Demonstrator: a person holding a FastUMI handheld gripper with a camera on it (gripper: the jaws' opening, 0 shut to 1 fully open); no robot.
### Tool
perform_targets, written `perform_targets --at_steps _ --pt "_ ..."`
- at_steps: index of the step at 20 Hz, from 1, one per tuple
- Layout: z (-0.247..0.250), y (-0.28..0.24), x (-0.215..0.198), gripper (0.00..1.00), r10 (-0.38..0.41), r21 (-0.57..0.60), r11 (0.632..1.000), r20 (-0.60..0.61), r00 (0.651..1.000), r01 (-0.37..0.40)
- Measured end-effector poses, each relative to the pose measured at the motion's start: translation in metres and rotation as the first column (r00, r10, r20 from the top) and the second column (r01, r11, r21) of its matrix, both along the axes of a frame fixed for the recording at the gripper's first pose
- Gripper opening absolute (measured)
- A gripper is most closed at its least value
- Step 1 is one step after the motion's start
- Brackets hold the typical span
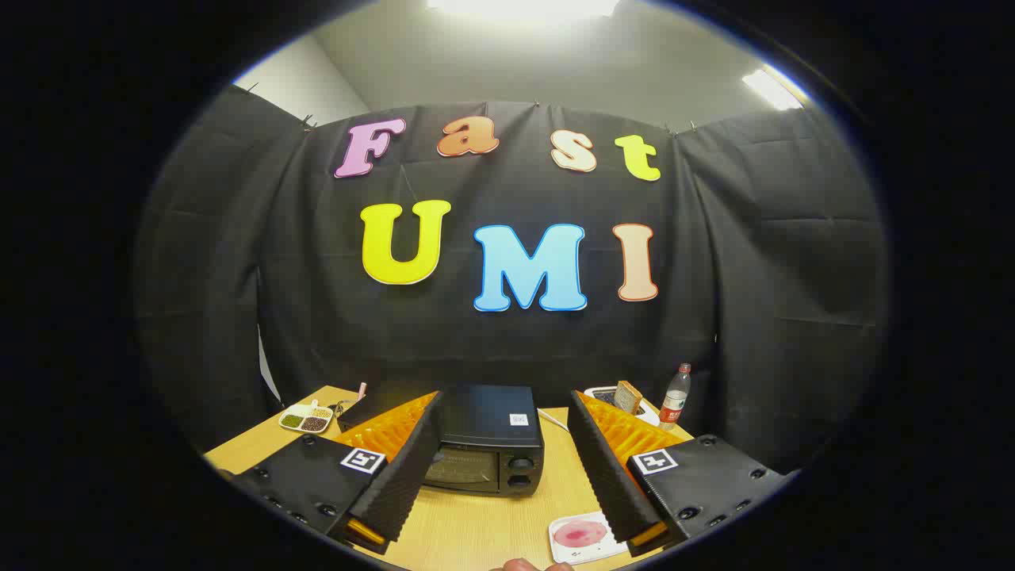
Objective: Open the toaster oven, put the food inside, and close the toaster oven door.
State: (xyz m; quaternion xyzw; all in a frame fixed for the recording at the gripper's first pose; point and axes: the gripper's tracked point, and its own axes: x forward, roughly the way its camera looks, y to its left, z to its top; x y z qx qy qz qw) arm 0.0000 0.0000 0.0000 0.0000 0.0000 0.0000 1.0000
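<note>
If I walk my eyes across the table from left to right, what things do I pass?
Divided dish of seeds → toaster oven, door shut, seen between the open gripper fingers → slice of bread on a white tray → water bottle. All sit on the wooden table.

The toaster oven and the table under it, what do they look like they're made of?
The toaster oven, ahead between the open gripper's fingers, looks like black painted metal with a matte, faintly sheened top; its door looks like dark glass, judging by the see-through panel. The table shows pale wood grain with a smooth finish, possibly laminate rather than solid wood.
</note>
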Motion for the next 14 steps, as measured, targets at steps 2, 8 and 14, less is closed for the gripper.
perform_targets --at_steps 2,8,14 --pt "-0.001 -0.003 0.0 0.97 -0.004 -0.002 1.0 0.0 1.0 0.004" --pt "-0.004 -0.005 -0.001 0.97 -0.002 -0.005 1.0 -0.001 1.0 0.002" --pt "-0.012 -0.004 -0.001 0.97 0.004 -0.013 1.0 -0.028 1.0 -0.005"
